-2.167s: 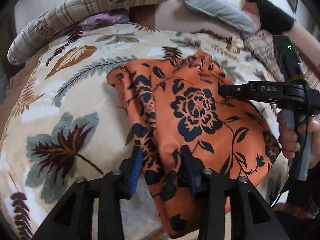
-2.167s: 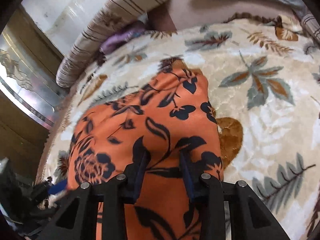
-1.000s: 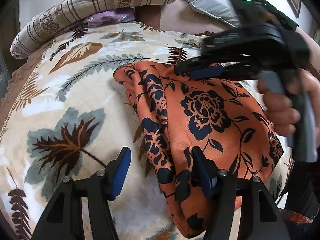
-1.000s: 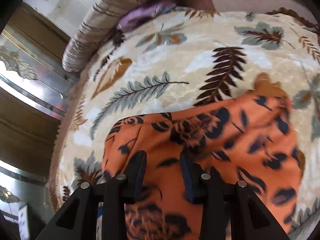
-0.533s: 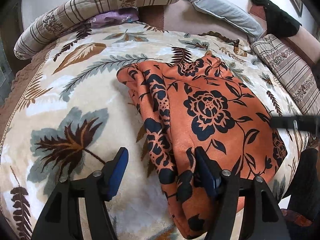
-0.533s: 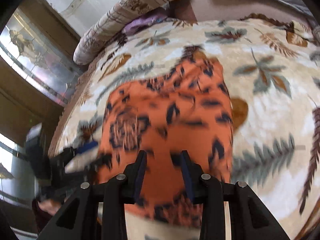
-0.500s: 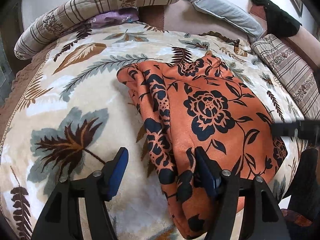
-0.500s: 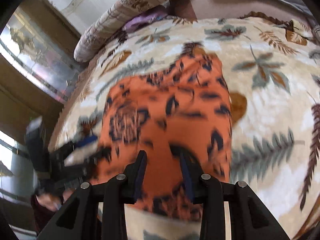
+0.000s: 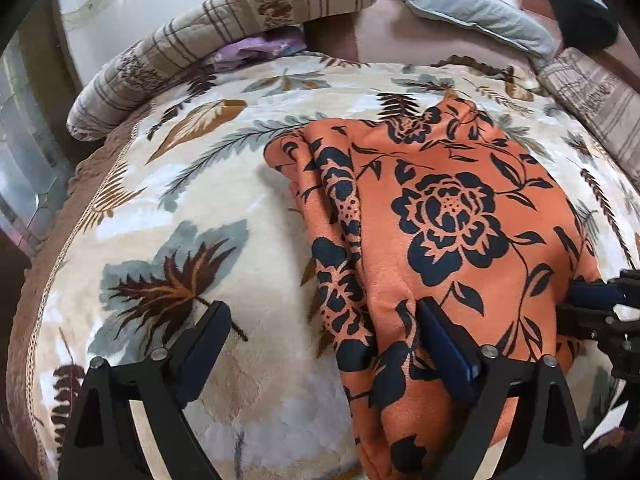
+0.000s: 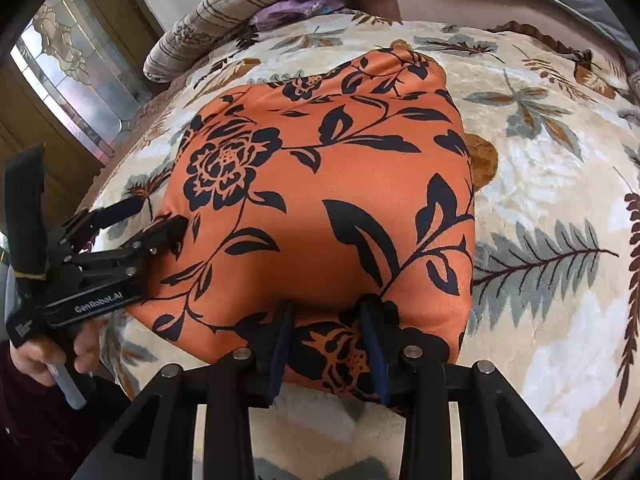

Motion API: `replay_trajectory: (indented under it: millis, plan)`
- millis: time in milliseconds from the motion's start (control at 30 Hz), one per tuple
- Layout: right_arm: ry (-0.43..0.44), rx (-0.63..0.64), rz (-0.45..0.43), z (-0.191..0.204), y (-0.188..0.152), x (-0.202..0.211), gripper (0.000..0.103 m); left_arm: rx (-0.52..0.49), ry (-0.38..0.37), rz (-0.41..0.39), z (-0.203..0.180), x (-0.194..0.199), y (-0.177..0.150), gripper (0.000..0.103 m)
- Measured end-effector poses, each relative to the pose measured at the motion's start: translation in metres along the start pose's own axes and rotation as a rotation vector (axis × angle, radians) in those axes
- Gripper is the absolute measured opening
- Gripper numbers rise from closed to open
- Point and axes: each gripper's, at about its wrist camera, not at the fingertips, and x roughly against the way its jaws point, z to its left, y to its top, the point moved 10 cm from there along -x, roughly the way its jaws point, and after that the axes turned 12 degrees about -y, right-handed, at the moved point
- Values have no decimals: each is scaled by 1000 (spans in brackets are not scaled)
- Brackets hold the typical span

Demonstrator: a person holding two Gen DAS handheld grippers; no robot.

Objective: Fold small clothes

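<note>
Garment (image 10: 328,184) lies half-folded on bed (image 10: 540,184), left hand-held gripper (image 9: 320,344) gaping, right hand-held gripper (image 10: 326,332) pinching its near hem, probably next fold needs lifting across

Bed covered by a cream blanket (image 9: 224,200) with leaf print. Striped bolster pillow (image 9: 224,36) along the far edge, grey pillow (image 9: 472,12) beside it, purple cloth (image 9: 256,46) tucked under the bolster. Leaded-glass window (image 10: 72,68) in wood frame, daylight coming through.
</note>
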Motion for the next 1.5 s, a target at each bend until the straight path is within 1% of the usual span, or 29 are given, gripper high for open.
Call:
replay_trajectory:
  millis: [133, 233, 367, 433, 467, 567, 633, 667, 733, 800, 867, 967, 1000, 1033, 1067, 1133, 1167, 1200, 1233, 1333, 1400, 1467, 1500]
  plan:
    - [-1, 14, -25, 2, -1, 1, 39, 45, 27, -6, 6, -3, -3, 103]
    - [6, 25, -32, 2, -1, 1, 39, 73, 60, -16, 6, -2, -5, 103]
    - [34, 41, -56, 2, -1, 2, 39, 90, 158, -43, 3, 3, -7, 103]
    - [54, 54, -69, 0, -3, 5, 39, 75, 220, -54, 1, 7, -6, 103]
    - [63, 62, -74, 0, -4, 6, 39, 61, 262, -60, -1, 9, -6, 103]
    - [93, 102, -90, -1, -6, 15, 39, 46, 342, -71, -7, 19, -3, 103]
    - [134, 110, -92, -5, -8, 25, 39, 57, 364, -69, -8, 26, -3, 102]
    - [150, 106, -98, -9, -8, 31, 39, 66, 369, -60, -10, 30, -4, 102]
    - [169, 77, -146, -21, -5, 46, 39, 75, 373, -49, -14, 39, -4, 102]
    - [173, 12, -181, -35, 3, 57, 39, 76, 394, -67, -20, 52, -1, 102]
    - [212, -41, -183, -43, 9, 62, 39, 74, 395, -100, -28, 64, 3, 102]
    - [239, -65, -138, -46, 10, 55, 39, 72, 395, -109, -37, 67, 8, 102]
    - [231, -72, -82, -46, 5, 41, 39, 66, 399, -104, -39, 64, 8, 102]
    - [218, -77, -19, -45, 0, 26, 39, 58, 405, -87, -40, 57, 6, 102]
    - [212, -85, 14, -46, -2, 17, 39, 53, 404, -61, -40, 48, 3, 102]
    - [247, -126, 24, -49, -1, 12, 39, 70, 384, 23, -34, 21, -12, 103]
    - [258, -130, 32, -49, -1, 13, 39, 90, 369, 16, -31, 15, -16, 103]
    - [272, -138, 40, -50, 0, 14, 39, 111, 352, -13, -29, 16, -16, 103]
    - [289, -153, 46, -51, 1, 15, 39, 123, 345, -9, -28, 18, -16, 103]
    - [313, -171, 39, -54, 5, 20, 39, 107, 364, -7, -30, 25, -9, 103]
    - [316, -164, 10, -55, 10, 28, 39, 82, 396, -33, -35, 37, -1, 103]
    - [313, -164, -34, -59, 15, 35, 39, 72, 399, -69, -42, 51, 7, 103]
    - [316, -165, -50, -59, 16, 39, 41, 70, 398, -83, -45, 55, 11, 103]
